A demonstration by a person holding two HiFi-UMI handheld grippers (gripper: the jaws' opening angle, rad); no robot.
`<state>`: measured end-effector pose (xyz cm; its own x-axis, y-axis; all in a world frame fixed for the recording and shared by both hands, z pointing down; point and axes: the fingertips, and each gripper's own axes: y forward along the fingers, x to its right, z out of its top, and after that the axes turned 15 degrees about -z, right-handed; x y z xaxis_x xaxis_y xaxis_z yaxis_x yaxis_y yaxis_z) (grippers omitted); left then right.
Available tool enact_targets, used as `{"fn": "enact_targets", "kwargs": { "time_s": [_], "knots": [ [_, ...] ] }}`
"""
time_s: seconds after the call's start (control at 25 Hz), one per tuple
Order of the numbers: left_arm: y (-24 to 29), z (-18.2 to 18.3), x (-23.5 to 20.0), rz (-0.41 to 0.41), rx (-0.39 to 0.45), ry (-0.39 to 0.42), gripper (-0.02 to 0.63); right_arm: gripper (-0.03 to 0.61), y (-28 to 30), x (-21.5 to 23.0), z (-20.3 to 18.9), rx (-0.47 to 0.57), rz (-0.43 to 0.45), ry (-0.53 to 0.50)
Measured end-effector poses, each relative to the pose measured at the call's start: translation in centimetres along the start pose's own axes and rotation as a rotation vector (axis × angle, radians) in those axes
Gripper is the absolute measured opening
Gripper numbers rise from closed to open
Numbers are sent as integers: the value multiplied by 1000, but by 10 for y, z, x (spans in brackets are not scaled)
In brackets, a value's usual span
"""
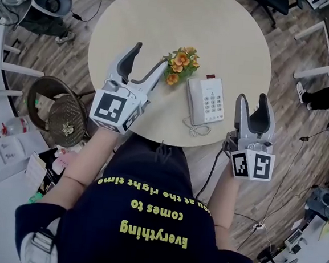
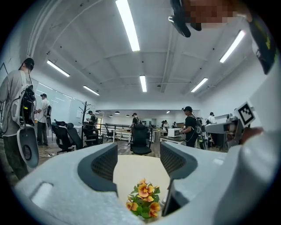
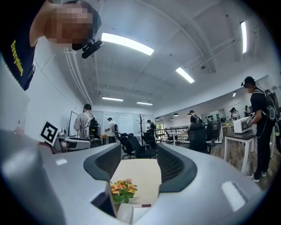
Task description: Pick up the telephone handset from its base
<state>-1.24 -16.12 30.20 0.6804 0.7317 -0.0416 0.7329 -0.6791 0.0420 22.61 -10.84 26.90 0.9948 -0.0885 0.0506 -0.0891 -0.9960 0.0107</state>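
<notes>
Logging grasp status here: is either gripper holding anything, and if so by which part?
Nothing is held. The left gripper and right gripper both have their fingers apart and empty; the handset lies on its base, untouched.

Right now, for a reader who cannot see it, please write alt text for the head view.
A white telephone, its handset not yet lifted, sits on a round table beside orange flowers. The left gripper and right gripper, both open and empty, are held on either side of it.
</notes>
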Motion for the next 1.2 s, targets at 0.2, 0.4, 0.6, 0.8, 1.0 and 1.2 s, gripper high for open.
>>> {"fn": "enact_targets", "kwargs": {
  "time_s": [0.2,0.4,0.6,0.8,1.0,1.2],
  "knots": [
    [3,-5,-4,28,-13,-4,304,272,15,-1,-7,-20,33,39],
    [9,-6,-12,11,9,-20,304,270,27,-8,-17,-44,33,57],
    [19,-10,-17,-53,-1,-11,304,267,33,-16,-25,-91,5,44],
    [25,-18,-28,-99,-12,-26,304,267,36,-21,-32,-117,-36,42],
    [28,-28,-35,-112,-16,-46,304,266,39,-30,-54,-161,-31,50],
    [29,-43,-36,-122,-35,-44,304,267,42,-39,-96,-244,-9,70]
  ]
}}
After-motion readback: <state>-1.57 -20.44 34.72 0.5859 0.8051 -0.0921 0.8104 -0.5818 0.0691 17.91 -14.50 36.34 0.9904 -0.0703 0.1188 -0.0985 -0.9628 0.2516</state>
